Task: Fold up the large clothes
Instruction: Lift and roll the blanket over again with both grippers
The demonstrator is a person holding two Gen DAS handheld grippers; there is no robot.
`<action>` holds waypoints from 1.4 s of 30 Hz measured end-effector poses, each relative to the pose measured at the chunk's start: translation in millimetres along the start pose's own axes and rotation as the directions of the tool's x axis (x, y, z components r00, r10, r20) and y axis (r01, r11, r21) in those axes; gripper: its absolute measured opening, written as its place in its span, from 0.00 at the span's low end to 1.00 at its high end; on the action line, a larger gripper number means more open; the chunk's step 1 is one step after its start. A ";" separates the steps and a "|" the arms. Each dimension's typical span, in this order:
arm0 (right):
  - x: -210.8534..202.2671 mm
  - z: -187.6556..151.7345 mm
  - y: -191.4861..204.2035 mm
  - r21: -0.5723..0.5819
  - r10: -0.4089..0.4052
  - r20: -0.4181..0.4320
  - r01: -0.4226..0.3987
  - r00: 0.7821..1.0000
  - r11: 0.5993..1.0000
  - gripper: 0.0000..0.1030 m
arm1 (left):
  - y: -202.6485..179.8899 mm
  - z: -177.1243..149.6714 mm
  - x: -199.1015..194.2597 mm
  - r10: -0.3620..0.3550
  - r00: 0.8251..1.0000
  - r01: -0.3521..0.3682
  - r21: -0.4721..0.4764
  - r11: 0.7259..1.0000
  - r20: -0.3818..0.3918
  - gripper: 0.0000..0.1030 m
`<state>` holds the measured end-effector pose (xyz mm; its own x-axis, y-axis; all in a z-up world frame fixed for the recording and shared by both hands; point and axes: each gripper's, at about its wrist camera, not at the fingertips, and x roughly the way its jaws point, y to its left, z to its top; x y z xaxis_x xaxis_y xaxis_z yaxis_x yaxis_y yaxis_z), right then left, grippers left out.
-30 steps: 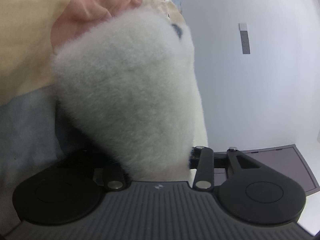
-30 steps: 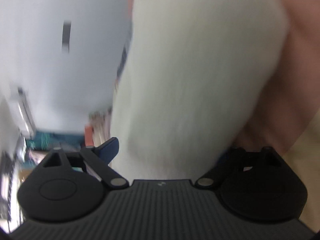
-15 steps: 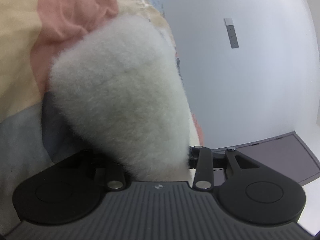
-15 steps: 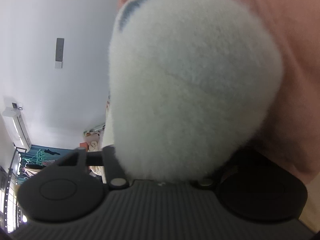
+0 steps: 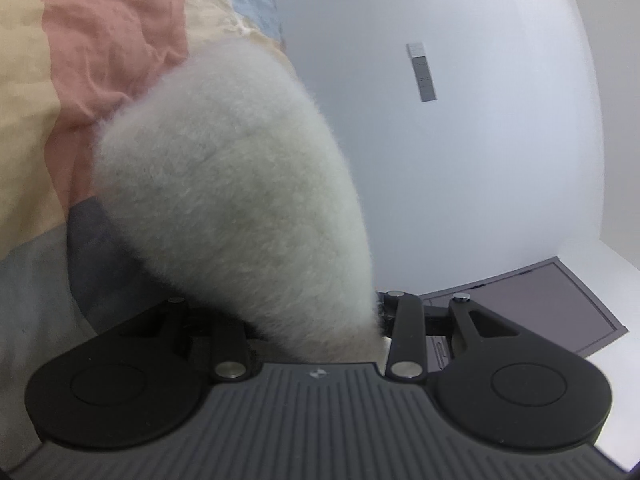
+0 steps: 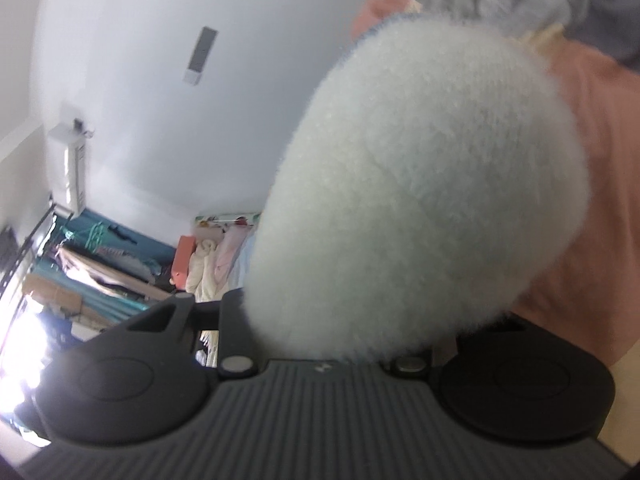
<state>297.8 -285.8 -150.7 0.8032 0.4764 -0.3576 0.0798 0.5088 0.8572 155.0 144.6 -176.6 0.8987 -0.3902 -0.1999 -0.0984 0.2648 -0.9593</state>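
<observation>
The fluffy white garment (image 5: 236, 208) bulges straight out ahead of the left hand-held gripper (image 5: 316, 332), bunched thick between its jaws, which sit narrow and clamped on the pile. In the right wrist view the same fleece (image 6: 424, 192) fills the space in front of the right hand-held gripper (image 6: 328, 344), whose jaws are closing with the fabric between them and already pressing into it (the fingertips themselves are buried in fluff). Beyond and beneath the cloth lies the bed's patchwork cover (image 5: 100, 40), pink, cream and grey.

The step looks like lifting a held edge to carry it over. To do it well, I would let the right grip settle before pulling, keep both hands level with each other so the edge stays straight, and raise enough for the heavy fleece to clear the bed without dragging.
</observation>
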 end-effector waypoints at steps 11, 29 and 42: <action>-54.8 32.3 22.1 -0.080 0.116 0.050 -0.112 0.992 0.991 0.44 | -61.4 -12.1 0.8 -0.113 0.992 0.115 0.049 0.992 -0.057 0.42; -129.0 174.2 11.5 -0.101 0.189 0.177 -0.173 0.966 0.980 0.44 | -232.5 -73.5 172.3 -0.161 0.963 0.207 0.206 0.956 -0.218 0.43; -107.3 259.4 -98.0 -0.066 0.128 0.262 -0.115 0.956 0.991 0.44 | -192.4 -133.7 358.9 -0.077 0.943 0.149 0.202 0.968 -0.325 0.43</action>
<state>356.9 -572.8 -100.1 0.9333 0.3329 -0.1348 -0.0522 0.4970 0.8662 439.3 -164.3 -90.5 0.7158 -0.6749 -0.1792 0.1253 0.3767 -0.9178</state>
